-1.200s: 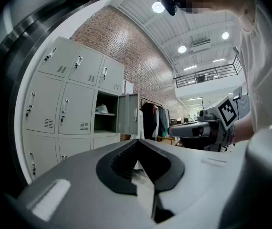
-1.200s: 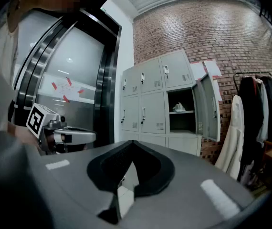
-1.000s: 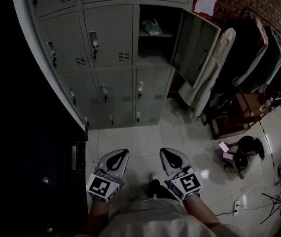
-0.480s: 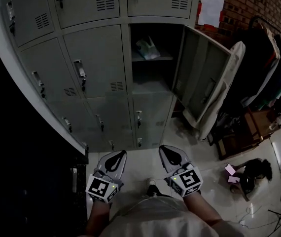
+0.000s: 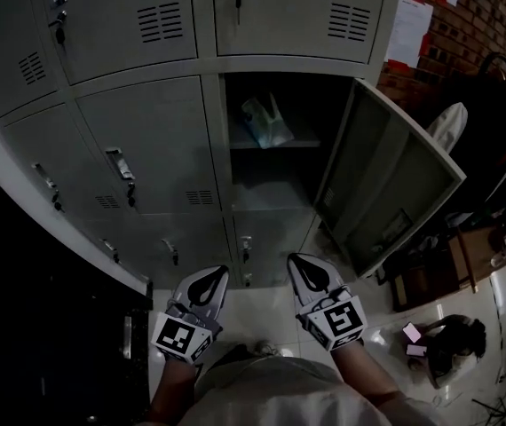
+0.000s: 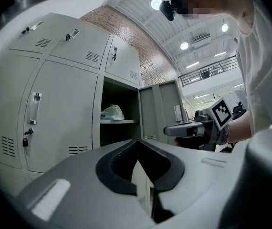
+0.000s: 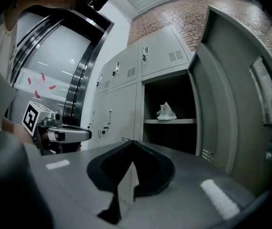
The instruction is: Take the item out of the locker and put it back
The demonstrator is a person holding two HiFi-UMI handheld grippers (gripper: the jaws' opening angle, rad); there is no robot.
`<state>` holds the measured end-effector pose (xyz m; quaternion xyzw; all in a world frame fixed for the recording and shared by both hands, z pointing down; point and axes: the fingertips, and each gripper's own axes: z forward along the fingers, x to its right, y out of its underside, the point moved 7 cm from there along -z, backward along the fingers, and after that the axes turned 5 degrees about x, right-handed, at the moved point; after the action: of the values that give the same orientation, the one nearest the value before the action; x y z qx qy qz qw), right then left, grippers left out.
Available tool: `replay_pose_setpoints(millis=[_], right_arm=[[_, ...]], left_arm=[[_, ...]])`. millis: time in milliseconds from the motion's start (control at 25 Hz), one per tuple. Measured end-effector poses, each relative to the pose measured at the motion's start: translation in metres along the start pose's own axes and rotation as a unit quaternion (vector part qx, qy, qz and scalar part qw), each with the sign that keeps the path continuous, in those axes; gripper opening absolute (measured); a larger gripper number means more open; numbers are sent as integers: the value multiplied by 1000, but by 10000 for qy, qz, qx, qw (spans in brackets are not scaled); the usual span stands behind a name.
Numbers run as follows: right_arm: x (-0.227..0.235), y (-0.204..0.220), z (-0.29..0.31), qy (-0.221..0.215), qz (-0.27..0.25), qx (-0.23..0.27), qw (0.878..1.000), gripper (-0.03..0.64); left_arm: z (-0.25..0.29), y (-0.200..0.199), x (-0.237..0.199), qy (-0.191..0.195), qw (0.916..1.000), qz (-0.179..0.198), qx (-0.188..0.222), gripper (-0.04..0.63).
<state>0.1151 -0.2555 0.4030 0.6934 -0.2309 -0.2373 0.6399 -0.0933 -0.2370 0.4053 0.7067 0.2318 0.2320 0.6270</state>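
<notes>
A crumpled pale bag (image 5: 264, 122) lies on the shelf inside the open locker (image 5: 271, 162); it also shows in the left gripper view as the bag (image 6: 112, 112) and in the right gripper view as the bag (image 7: 166, 111). The locker's grey door (image 5: 386, 180) swings out to the right. My left gripper (image 5: 215, 273) and right gripper (image 5: 299, 264) hang side by side low in the head view, well short of the locker, tips pointing at it. Both are shut with nothing between the jaws.
Closed grey lockers (image 5: 146, 149) fill the wall to the left and above. Clothes hang on a rack (image 5: 493, 131) at the right, with a wooden stand (image 5: 466, 260) and a dark bag (image 5: 448, 349) on the glossy tiled floor (image 5: 271, 304).
The view has closed in on the lockers and tilted up; the open locker and bag appear larger and nearer. Both grippers stay shut in the same low spot.
</notes>
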Motion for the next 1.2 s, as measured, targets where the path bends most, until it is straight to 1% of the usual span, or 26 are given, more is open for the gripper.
replay_pose_setpoints(millis=[120,240,320,400,520,560,640,760,880,920,1040,1080,1120,1200], right_arm=[[14,-3,28,126,-92,-19,9999,0],[31,-20,62,139,-217,64,9996,10],[46,-36,92,123,-315,183,9993,145],[63,-54,124,232,-383,343,9984,277],[91,-77,167,468,-397,531,9967,386],[100,-83,181,518,-348,525,9967,410],[116,-88,205,567,-237,426,9972,430],[131,-89,232,599,-165,173,9979,431],[140,-88,247,693,-298,-40,9971,426],[141,-87,250,728,-344,-105,9967,414],[139,-83,253,841,-583,-293,9943,315],[138,-82,253,897,-713,-330,9929,266],[137,-81,252,953,-849,-350,9912,205],[135,-80,250,1025,-1040,-374,9886,44]], left_arm=[[16,4,-19,98,9999,-43,-102,0],[30,2,-38,191,9997,-59,-103,0],[40,0,-51,259,9996,-36,-55,0],[49,-1,-61,347,9994,-28,-25,0],[58,1,-72,458,9989,-79,-39,0],[61,1,-74,495,9987,-88,-36,0],[65,3,-78,569,9983,-79,-52,0],[69,4,-83,624,9980,-76,-85,0],[71,5,-90,597,9981,-100,-76,0],[71,5,-93,580,9982,-110,-86,0],[69,8,-99,520,9984,-146,-149,0],[68,9,-100,500,9985,-163,-166,0],[67,10,-101,483,9985,-175,-175,0],[65,11,-102,464,9986,-183,-177,0]])
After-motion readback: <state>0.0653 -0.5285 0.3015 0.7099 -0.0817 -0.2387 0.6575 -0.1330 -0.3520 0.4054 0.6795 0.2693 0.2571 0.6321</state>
